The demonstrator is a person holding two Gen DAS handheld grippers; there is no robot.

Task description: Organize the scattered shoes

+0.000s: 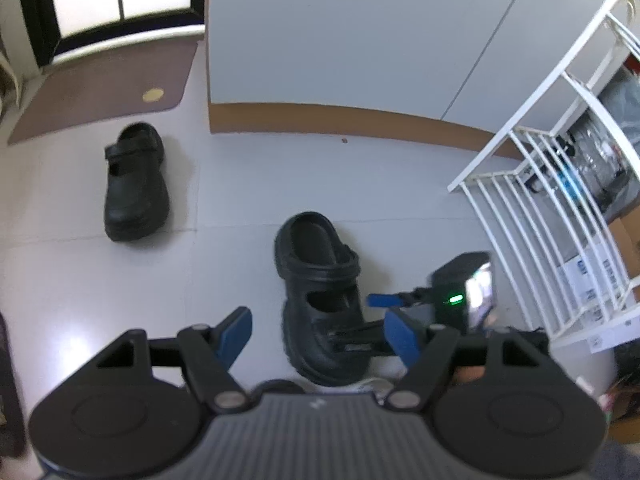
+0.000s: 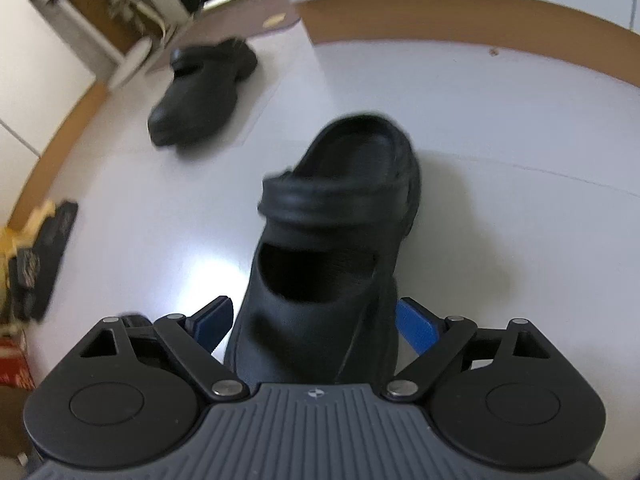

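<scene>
We see the right gripper [image 2: 316,326] spread wide around the toe end of a black clog [image 2: 332,248], one blue pad [image 2: 214,318] on each flank of the shoe; whether the pads press the rubber or merely stand just beside it we cannot tell, since the toe fills the space between them and hides the contact. The clog stands on the pale tiled floor [image 2: 500,208], heel opening pointing away from us, its strap folded forward across the top. From the left wrist view the left gripper [image 1: 318,332] is also open and holds nothing, hovering above the floor with the same clog [image 1: 320,300] showing between its fingers; there the right gripper [image 1: 386,312] comes in from the right at the shoe's front, blurred, and its body is partly covered by the left gripper's linkage. A second black clog [image 1: 134,184] lies well apart to the left, near a brown mat [image 1: 104,80]. A white rack [image 1: 560,184] stands to the right, cut off by the picture's edge, and the items behind it are too blurred to name.
</scene>
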